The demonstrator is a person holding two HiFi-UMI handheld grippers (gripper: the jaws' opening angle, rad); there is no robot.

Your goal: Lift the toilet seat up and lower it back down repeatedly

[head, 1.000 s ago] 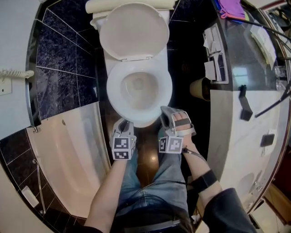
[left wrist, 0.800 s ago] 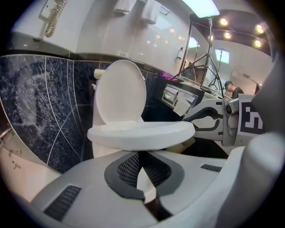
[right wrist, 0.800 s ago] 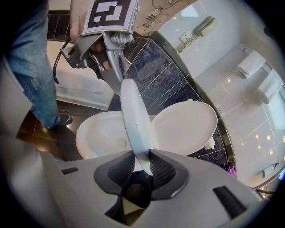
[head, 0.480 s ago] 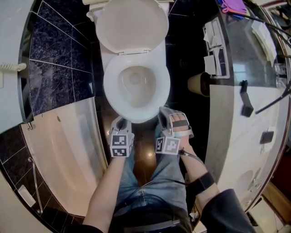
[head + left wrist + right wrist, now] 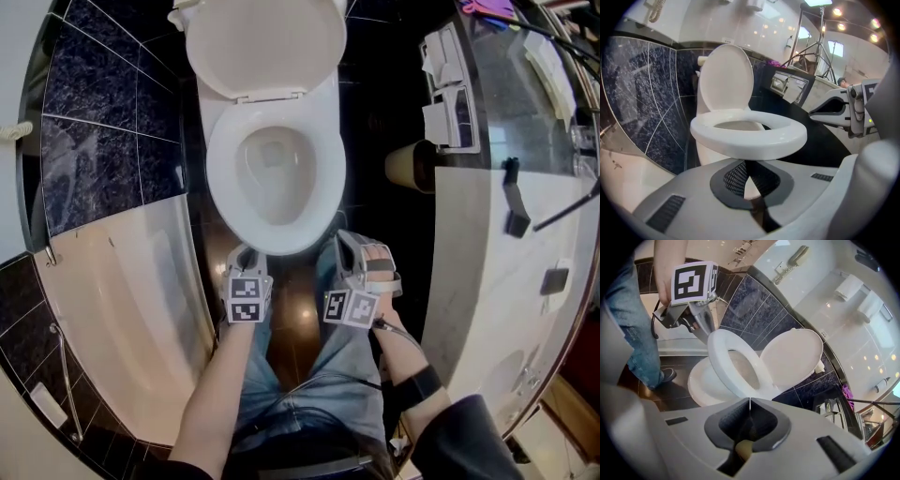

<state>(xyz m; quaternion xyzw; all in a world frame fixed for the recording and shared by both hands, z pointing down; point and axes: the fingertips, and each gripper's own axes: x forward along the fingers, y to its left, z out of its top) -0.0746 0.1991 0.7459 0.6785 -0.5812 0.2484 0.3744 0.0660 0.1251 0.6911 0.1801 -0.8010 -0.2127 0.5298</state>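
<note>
Right tool (image 5: 750, 400) just snapped shut, empty | left tool (image 5: 747, 163) looks closed, tips hidden beneath seat (image 5: 754, 140) front | lid (image 5: 265, 47) raised, top cut off in head view

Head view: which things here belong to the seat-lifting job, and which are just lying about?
Job: seat, lid, bowl, left gripper, right gripper.

Lying about: bathtub, wall phone, towels, purple cloth, counter.
</note>
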